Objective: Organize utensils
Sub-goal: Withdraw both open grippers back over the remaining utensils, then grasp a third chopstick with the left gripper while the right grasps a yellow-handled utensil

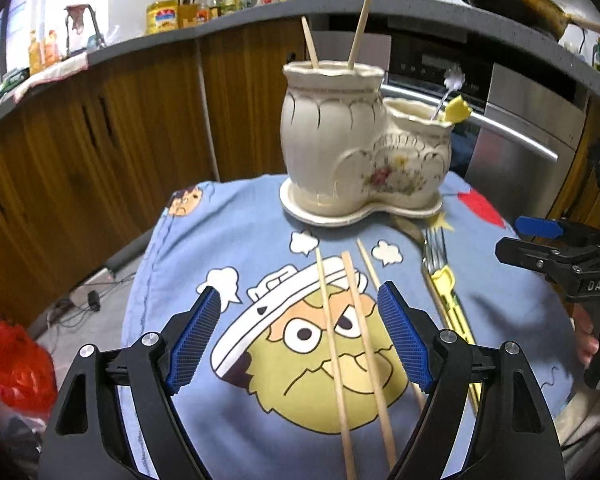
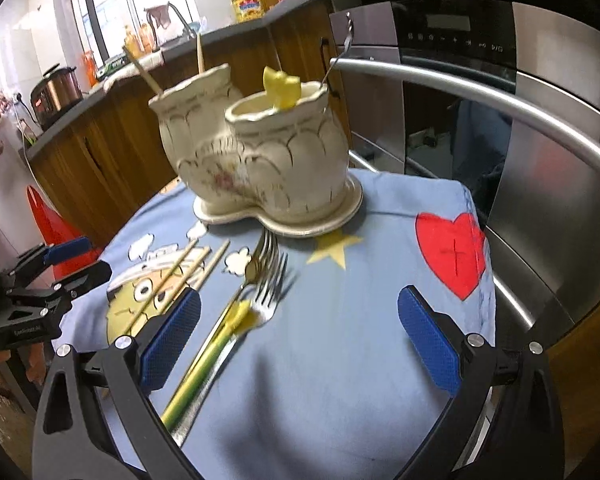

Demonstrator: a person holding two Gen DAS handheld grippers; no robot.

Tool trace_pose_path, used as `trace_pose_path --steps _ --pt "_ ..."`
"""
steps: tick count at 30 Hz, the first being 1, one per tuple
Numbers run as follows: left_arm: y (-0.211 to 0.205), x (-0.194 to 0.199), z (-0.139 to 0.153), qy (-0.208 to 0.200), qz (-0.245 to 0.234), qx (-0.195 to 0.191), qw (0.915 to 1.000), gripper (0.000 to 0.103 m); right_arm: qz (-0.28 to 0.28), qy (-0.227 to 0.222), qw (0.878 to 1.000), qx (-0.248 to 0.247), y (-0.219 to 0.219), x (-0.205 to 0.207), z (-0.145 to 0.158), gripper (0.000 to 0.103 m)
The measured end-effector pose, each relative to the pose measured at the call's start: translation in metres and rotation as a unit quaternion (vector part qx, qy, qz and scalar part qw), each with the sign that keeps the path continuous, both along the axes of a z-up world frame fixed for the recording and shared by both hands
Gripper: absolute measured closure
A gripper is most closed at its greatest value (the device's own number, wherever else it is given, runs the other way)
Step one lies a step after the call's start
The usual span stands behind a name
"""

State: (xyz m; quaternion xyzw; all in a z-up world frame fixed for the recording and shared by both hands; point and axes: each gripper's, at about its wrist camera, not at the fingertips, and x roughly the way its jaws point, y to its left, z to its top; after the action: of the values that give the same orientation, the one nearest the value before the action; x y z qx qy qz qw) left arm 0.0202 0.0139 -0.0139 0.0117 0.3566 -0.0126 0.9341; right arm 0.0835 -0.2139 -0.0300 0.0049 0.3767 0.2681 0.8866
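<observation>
Sitting part done: two chopsticks (image 1: pixel 358 32) and some cutlery already in the holder (image 1: pixel 352 144), three chopsticks (image 1: pixel 352 340) between left gripper's (image 1: pixel 300 336) spread fingers, forks (image 2: pixel 260 280) by right gripper (image 2: pixel 300 340), likewise spread and empty.

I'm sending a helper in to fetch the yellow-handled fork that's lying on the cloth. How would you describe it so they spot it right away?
Find the cream ceramic holder on the blue cartoon cloth. In front of it lie three wooden chopsticks and, beside them, two forks. The yellow-handled fork has a green-yellow handle with a yellow ornament; the plain metal fork touching it has none.
</observation>
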Motion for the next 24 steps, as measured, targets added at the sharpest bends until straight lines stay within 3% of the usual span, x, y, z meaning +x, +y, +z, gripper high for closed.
trace_pose_path --steps 9,12,19,22,24 --pt "0.001 0.011 -0.015 0.037 -0.002 0.002 0.9993 0.023 0.004 0.007 1.0 -0.013 0.002 0.001 -0.006 0.006" --pt "0.0 0.011 -0.018 0.05 -0.011 0.001 0.9987 0.039 0.004 0.004 1.0 -0.02 0.003 0.001 -0.007 0.006" --pt "-0.007 0.012 -0.026 0.077 -0.025 -0.004 0.9967 0.055 0.016 0.005 0.999 -0.028 0.007 -0.004 -0.009 0.006" --pt "-0.01 0.014 -0.03 0.088 -0.024 0.001 0.9959 0.064 0.021 0.005 0.999 -0.034 0.01 -0.006 -0.011 0.016" --pt "-0.012 0.015 -0.033 0.096 -0.024 0.004 0.9951 0.07 0.029 0.011 0.999 -0.034 0.012 -0.006 -0.013 0.028"
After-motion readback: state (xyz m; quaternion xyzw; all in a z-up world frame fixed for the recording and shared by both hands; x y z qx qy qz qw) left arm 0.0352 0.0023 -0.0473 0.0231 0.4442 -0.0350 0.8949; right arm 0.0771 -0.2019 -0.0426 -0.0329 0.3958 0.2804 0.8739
